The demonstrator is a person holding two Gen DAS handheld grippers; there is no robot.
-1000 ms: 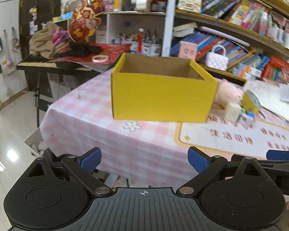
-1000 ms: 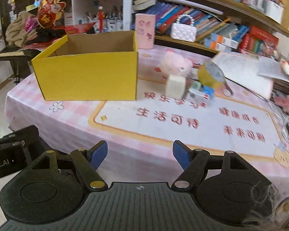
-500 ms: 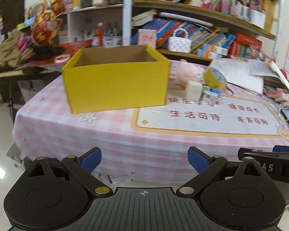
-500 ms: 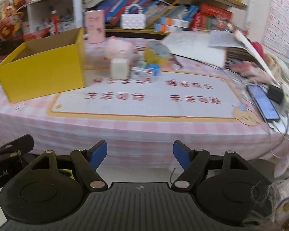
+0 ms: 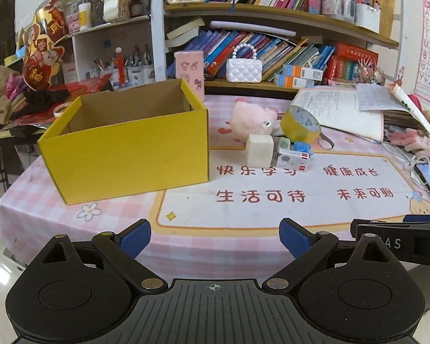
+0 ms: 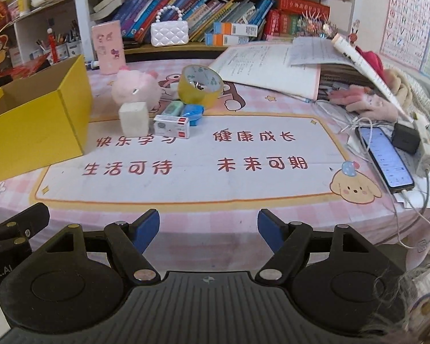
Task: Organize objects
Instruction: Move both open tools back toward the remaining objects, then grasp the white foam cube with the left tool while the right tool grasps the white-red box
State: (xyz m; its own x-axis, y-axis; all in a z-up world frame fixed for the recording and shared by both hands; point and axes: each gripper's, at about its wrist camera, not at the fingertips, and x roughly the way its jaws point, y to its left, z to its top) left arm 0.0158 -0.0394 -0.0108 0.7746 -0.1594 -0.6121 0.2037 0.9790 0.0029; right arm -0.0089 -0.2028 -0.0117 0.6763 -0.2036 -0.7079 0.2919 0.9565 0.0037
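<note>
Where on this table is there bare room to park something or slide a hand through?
Freest is the printed mat in front: open from the yellow cardboard box across to the smartphone. The box's inside looks empty too. Crowded: the cluster behind the mat, with the white cube, pink plush toy and yellow tape roll, and the right edge's cables and papers.

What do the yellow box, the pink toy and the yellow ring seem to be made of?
Yellow box: cardboard by the look, matte yellow outside, raw brown inside with thin cut edges. Pink toy: plush fabric, fuzzy and soft-edged, with a small sewn tag. Yellow ring: probably a roll of glossy plastic packing tape; its side catches a sheen.
</note>
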